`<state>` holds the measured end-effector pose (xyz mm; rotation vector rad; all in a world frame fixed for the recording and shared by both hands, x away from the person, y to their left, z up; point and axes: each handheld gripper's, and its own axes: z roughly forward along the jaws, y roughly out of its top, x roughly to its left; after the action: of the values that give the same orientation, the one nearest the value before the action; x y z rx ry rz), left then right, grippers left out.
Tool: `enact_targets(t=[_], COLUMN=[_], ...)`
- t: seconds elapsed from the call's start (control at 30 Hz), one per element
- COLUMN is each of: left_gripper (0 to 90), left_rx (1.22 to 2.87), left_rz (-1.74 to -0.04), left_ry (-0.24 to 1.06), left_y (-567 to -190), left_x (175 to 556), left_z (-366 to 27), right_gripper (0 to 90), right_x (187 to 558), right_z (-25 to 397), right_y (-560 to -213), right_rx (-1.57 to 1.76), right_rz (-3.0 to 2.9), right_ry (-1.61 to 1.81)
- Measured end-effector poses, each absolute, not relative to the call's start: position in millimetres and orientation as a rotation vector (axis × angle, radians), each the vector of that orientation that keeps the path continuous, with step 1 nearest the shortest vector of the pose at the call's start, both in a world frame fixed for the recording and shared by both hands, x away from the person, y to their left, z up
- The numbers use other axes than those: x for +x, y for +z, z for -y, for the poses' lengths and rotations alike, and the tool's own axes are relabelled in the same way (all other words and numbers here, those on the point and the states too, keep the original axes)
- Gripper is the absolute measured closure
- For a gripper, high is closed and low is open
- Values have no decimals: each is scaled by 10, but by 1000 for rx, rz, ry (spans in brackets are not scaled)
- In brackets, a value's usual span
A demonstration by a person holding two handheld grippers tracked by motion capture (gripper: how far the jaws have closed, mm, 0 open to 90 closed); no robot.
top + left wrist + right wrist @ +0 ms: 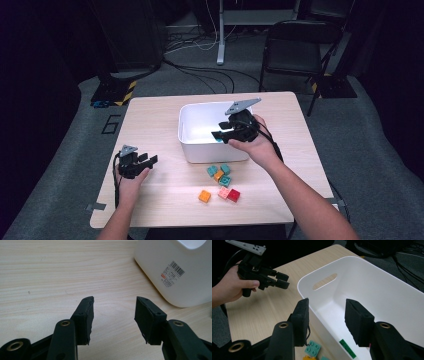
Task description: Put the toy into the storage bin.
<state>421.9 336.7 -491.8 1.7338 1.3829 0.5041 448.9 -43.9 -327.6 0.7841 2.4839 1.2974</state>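
A white bin (200, 150) stands in the middle of the wooden table (150, 120). My right gripper (222, 131) hovers open over the bin's near wall; in the right gripper view its jaws (327, 315) straddle that wall with nothing between them. A flat green brick (347, 348) lies on the bin's (362, 280) floor. Several loose bricks lie in front of the bin: teal (212, 170), orange (204, 196), pink (224, 192) and red (233, 195). My left gripper (150, 160) rests open at the table's left, empty over bare wood (115, 315).
The bin's labelled side wall (160, 277) is right of the left gripper. A black folding chair (295, 45) and cables (200, 70) are on the floor beyond the table. Bare tabletop lies to the left of the bin and around the left gripper (280, 280).
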Motion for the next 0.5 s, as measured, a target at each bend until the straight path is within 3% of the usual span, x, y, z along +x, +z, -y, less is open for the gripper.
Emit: enact_targets(t=[0.5], left_gripper=[489], left_rx=[1734], left_rz=[-1382], left_ry=[505], left_y=[-4927], left_x=[4222], left_z=[-3365], right_gripper=[544], right_x=[4207], right_z=[486], right_y=[-3424], right_rx=[760], right_rz=[-2469], right_ry=[1328])
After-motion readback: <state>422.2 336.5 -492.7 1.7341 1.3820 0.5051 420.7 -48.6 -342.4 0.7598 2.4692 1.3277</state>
